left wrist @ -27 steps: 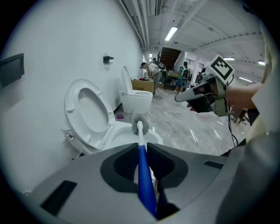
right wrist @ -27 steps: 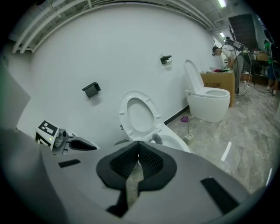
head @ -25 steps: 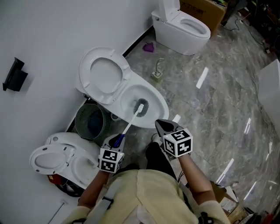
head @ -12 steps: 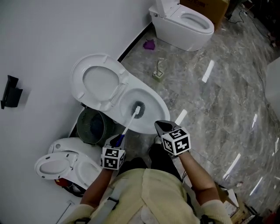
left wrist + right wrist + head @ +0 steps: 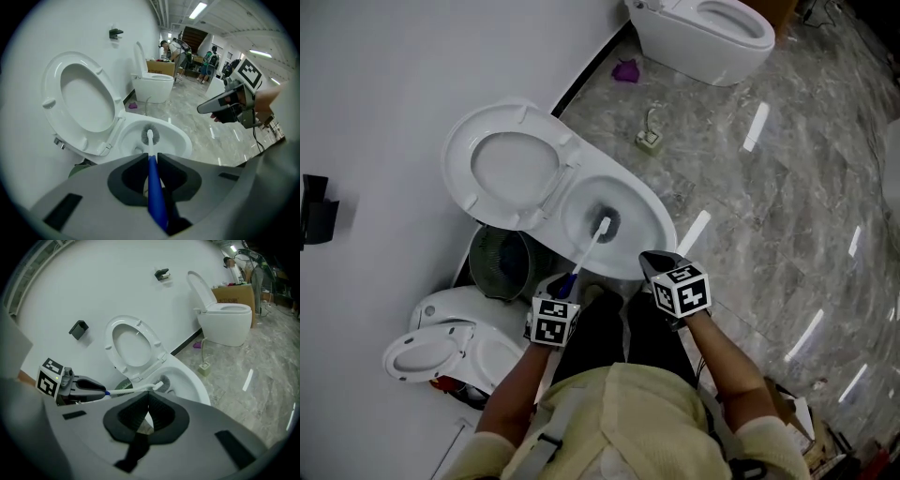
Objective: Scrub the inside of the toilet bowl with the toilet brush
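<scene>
1. Check your grip: the left gripper [image 5: 562, 298] has its jaws closed on the blue grip of the toilet brush [image 5: 590, 247], which runs out toward 1 o'clock in the head view
2. Locate the working end: the bristle head [image 5: 150, 135] sits low inside the toilet bowl [image 5: 662, 236], near its middle and over the dark drain area; whether the bristles press on the porcelain cannot be told
3. Note the right gripper [image 5: 654, 264]: its jaws are together on nothing, and it hangs just outside the bowl rim at about 5 o'clock. It is best held there, clear of the handle
4. Scrub with short circular strokes, driving the head from the wrist, and work round the bowl wall from the drain up to the underside of the rim
5. Hold the clamp firm; the grip is smooth and narrow and would likely twist between the jaws under side load
6. Keep the handle away from the raised seat [image 5: 500, 169] at 10 o'clock
7. Avoid flicking the head above the rim, since droplets would probably reach the waste bin [image 5: 498, 263] and the floor
</scene>
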